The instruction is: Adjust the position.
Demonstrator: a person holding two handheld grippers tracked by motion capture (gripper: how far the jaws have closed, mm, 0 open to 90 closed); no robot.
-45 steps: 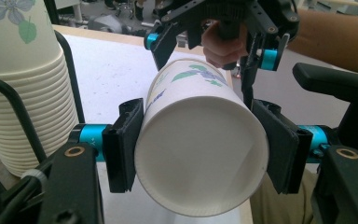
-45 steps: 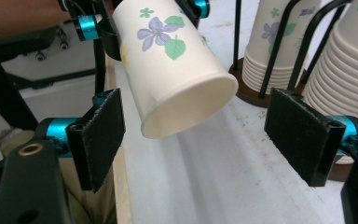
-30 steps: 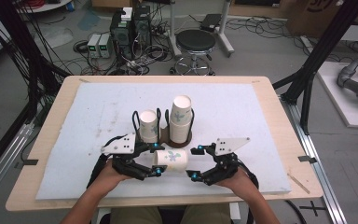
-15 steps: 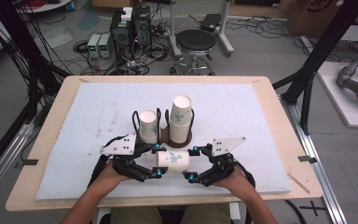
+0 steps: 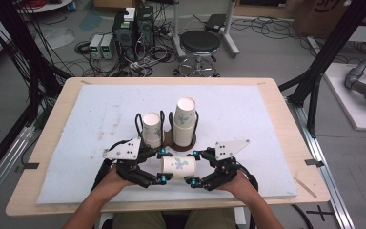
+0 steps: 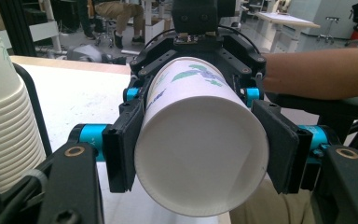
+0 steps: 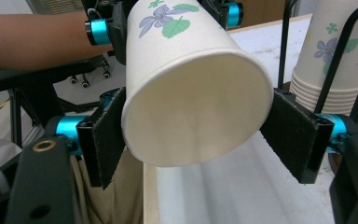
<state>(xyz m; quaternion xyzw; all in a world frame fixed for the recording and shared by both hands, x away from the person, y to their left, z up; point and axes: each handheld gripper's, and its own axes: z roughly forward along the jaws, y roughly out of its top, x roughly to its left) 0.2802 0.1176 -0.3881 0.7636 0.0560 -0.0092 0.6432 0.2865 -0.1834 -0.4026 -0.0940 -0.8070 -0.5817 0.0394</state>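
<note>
The left claw [image 5: 161, 165] pinches a paper cup [image 5: 177, 166] that lies on its side, held level above the near part of the tabletop [image 5: 267, 124]. In the left gripper view the black pads [image 6: 123, 151] press on both sides of the cup's closed bottom end [image 6: 200, 154], the round base facing the camera.

The right claw [image 5: 194, 167] faces the left one from the cup's other end. Its jaws have just been closing, and the cup's open mouth [image 7: 196, 126] now sits between them. In the right gripper view the pad on the left of that view [image 7: 106, 135] lies against the rim, and the pad on the right of that view [image 7: 294, 135] reaches the rim at its upper edge; I cannot tell whether they press firmly.

The cup is white with a flower and green leaves printed on its wall [image 7: 161, 21]. It spans the gap between the two claws, each holding hand [image 5: 112, 181] coming in from the near edge.

Just beyond the claws stands a dark wire holder [image 5: 164, 125] with two stacks of the same cups: a shorter stack [image 5: 152, 129] ahead of the left claw and a taller stack [image 5: 185, 121] ahead of the gap between the claws. Both stand upright, apart from the held cup.
</note>
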